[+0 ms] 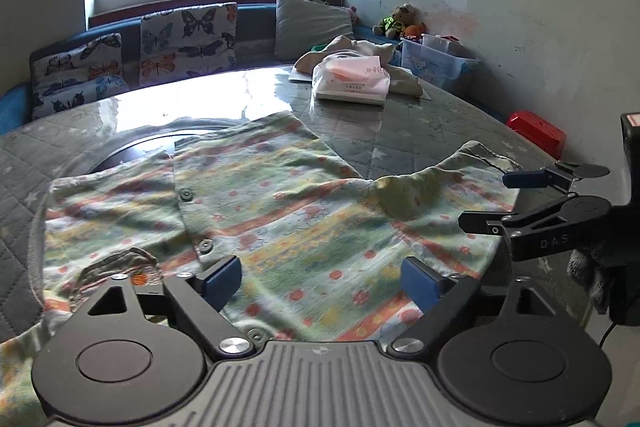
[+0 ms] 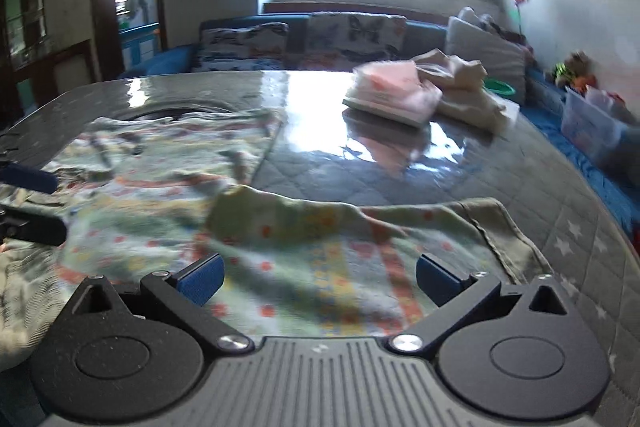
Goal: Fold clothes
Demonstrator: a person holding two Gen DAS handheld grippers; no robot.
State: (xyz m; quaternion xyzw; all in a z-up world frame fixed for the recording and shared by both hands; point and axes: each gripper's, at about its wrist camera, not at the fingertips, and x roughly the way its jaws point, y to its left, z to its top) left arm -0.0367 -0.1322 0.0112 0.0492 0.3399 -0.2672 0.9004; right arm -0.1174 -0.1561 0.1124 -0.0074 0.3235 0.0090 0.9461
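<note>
Two wide-spread grippers, left gripper (image 1: 320,281) and right gripper (image 2: 319,281), holding nothing, low over the floral baby garment (image 1: 256,223) spread flat on the quilted table (image 1: 420,131).

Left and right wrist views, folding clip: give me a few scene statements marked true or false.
1. The patterned garment lies spread on the table. True.
2. The left gripper is shut on the fabric. False: its fingers stand apart, holding nothing.
3. The right gripper is open. True.
4. The tissue pack rests on the garment. False: it sits apart, farther back on the table.
5. Butterfly cushions line the sofa below the window. True.
</note>
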